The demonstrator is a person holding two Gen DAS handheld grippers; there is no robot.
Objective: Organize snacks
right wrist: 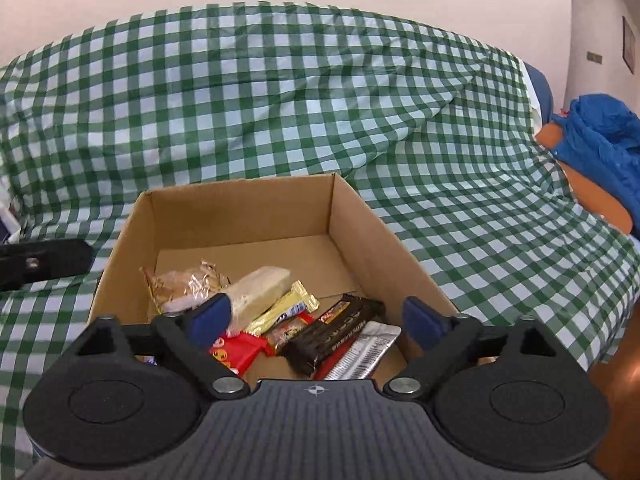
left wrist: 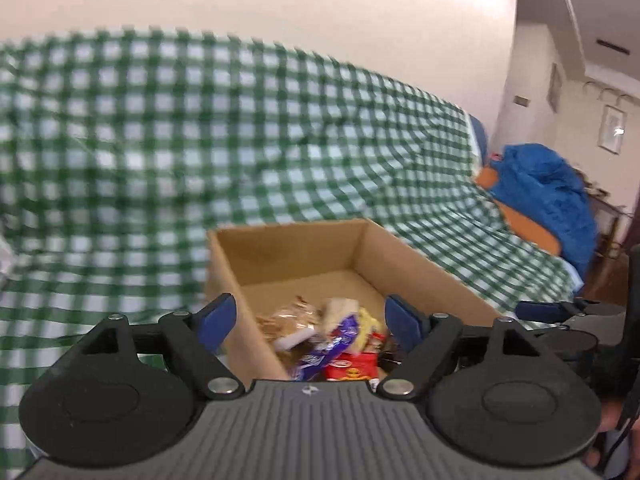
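Observation:
An open cardboard box (right wrist: pixel 240 216) (left wrist: pixel 288 248) sits on a green-checked cloth. Inside lie several wrapped snacks: a dark chocolate bar (right wrist: pixel 336 332), a silver-and-red wrapper (right wrist: pixel 368 352), a yellow bar (right wrist: pixel 280 312), a pale wafer pack (right wrist: pixel 260 292), a red pack (right wrist: pixel 236 350) and a clear bag of biscuits (right wrist: pixel 184 284). My right gripper (right wrist: pixel 316 322) hangs open above the box's near end, nothing between its blue pads. My left gripper (left wrist: pixel 310 326) is open over the box's near left wall, above a purple wrapper (left wrist: pixel 332 344) and the red pack (left wrist: pixel 352 366); nothing is held.
The checked cloth (right wrist: pixel 320 100) covers a sofa or bed behind and around the box. A blue bundle (right wrist: pixel 600 140) on orange cushions lies at the right. The right gripper's blue finger (left wrist: pixel 540 312) shows at the left view's right edge; the left gripper's black body (right wrist: pixel 40 264) shows at the right view's left.

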